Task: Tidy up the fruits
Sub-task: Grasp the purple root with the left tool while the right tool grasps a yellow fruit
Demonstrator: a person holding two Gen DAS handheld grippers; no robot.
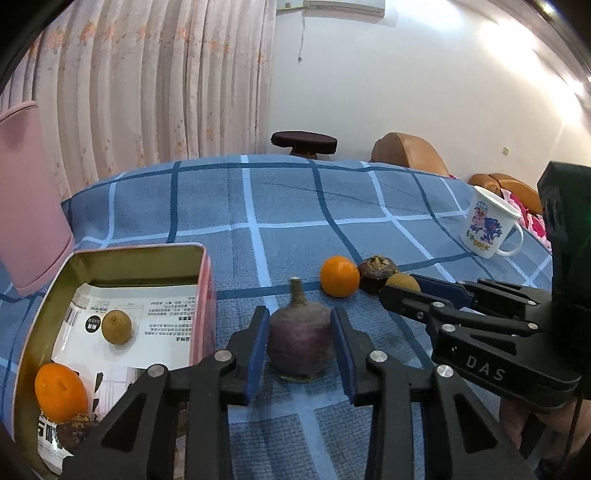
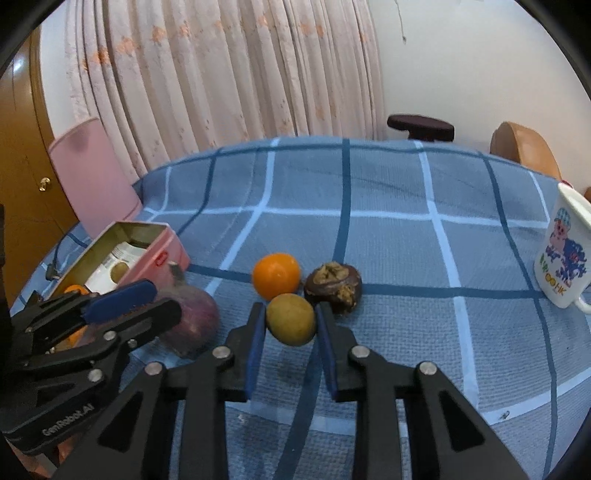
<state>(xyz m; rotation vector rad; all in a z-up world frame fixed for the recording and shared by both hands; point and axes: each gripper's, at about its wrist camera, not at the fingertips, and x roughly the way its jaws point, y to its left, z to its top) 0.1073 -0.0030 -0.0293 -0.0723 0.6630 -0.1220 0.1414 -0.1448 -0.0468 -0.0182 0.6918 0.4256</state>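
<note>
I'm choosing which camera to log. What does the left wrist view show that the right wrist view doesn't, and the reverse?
Only the left wrist view shows the tin's floor: a brown fruit on printed paper and an orange in the near corner, plus the air conditioner.

Only the right wrist view shows the wooden door.

Both show the left gripper shut on the purple bulb, the right gripper shut on a brown fruit, and the mug.

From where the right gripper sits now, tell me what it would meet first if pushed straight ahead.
The right gripper, jaws shut on the small yellow-brown round fruit, would probably push that fruit into the orange tangerine or the dark brown wrinkled fruit just behind; which comes first is unclear from depth.
</note>
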